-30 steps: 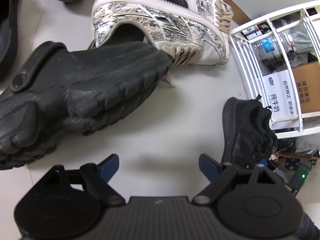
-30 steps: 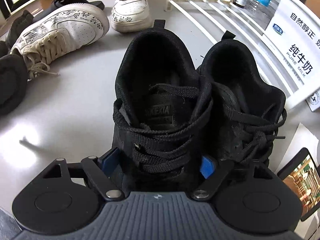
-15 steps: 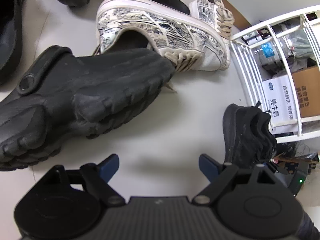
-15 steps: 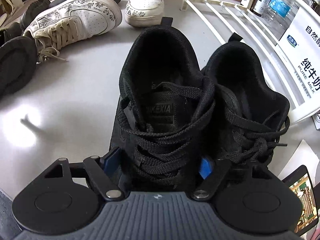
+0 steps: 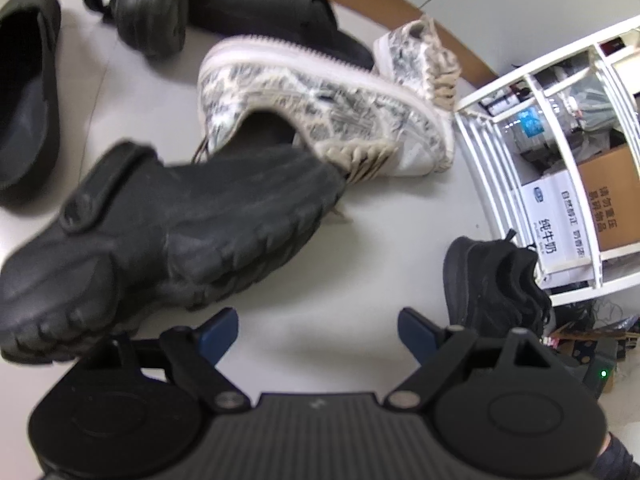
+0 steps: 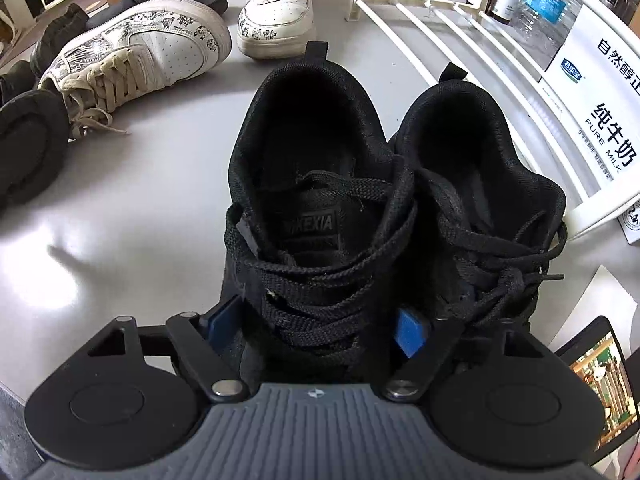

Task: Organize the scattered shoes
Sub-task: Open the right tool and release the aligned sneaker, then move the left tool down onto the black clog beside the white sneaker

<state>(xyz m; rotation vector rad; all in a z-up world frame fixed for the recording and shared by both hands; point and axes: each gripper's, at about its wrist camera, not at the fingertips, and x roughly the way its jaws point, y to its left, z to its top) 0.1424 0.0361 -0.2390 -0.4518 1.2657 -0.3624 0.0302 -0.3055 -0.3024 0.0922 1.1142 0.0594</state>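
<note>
Two black lace-up sneakers stand side by side, heels away from me. My right gripper (image 6: 316, 324) straddles the left black sneaker (image 6: 312, 184) at its laces; its jaws are closing, blue pads against both sides. One pad sits between it and the right black sneaker (image 6: 480, 184). My left gripper (image 5: 318, 330) hangs open over bare floor with nothing between its fingers. A black clog (image 5: 180, 240) lies just to its left. Behind the clog lies a patterned white sneaker (image 5: 320, 108), tipped on its side, and its mate (image 5: 420, 60) stands further back.
A white wire rack (image 6: 460, 40) with a milk carton box (image 6: 600, 112) and bottles stands close on the right of the black pair. A lit screen (image 6: 596, 384) lies at the lower right. More black slippers (image 5: 28, 92) and clogs (image 5: 148, 4) sit at the far left.
The left view has tilted up, so more of the far slippers shows. The right gripper's pads stand slightly closer on the left black sneaker, which stays between them.
</note>
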